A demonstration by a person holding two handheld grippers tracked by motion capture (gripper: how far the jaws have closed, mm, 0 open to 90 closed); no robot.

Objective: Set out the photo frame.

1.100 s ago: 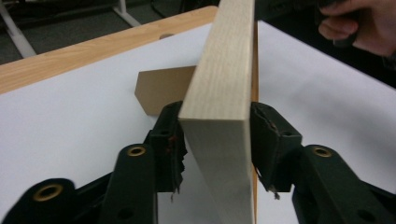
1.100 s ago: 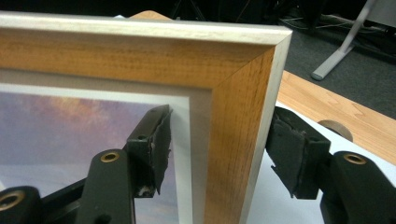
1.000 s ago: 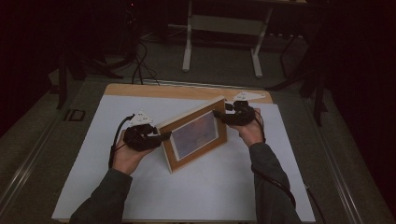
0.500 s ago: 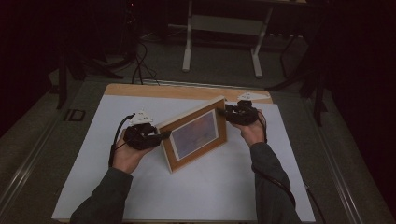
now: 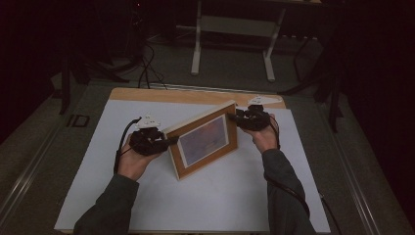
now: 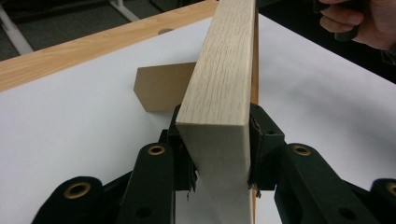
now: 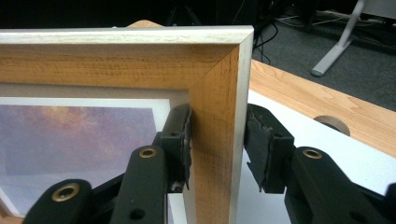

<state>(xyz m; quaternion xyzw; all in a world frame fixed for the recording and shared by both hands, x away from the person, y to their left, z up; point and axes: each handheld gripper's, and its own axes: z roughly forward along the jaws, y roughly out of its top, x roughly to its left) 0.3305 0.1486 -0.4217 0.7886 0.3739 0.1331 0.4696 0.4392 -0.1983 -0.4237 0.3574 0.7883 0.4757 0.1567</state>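
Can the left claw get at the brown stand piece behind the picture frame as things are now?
Probably not yet: the left claw is shut on the picture frame, and the stand piece lies beyond it on the frame's far side.

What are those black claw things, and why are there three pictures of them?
They are grabbers, and a person squeezes one in each hand. One camera looks down from above the table. The other two ride on the grabbers and look along their black jaws. From above you can see the left gripper and the right gripper. They hold a wooden picture frame by its two ends. Both grabbers' jaws have just been closing, with the frame between them, and now they pinch it. The frame stands upright on a white sheet that covers a wooden table. Behind the frame, its brown prop sticks out.
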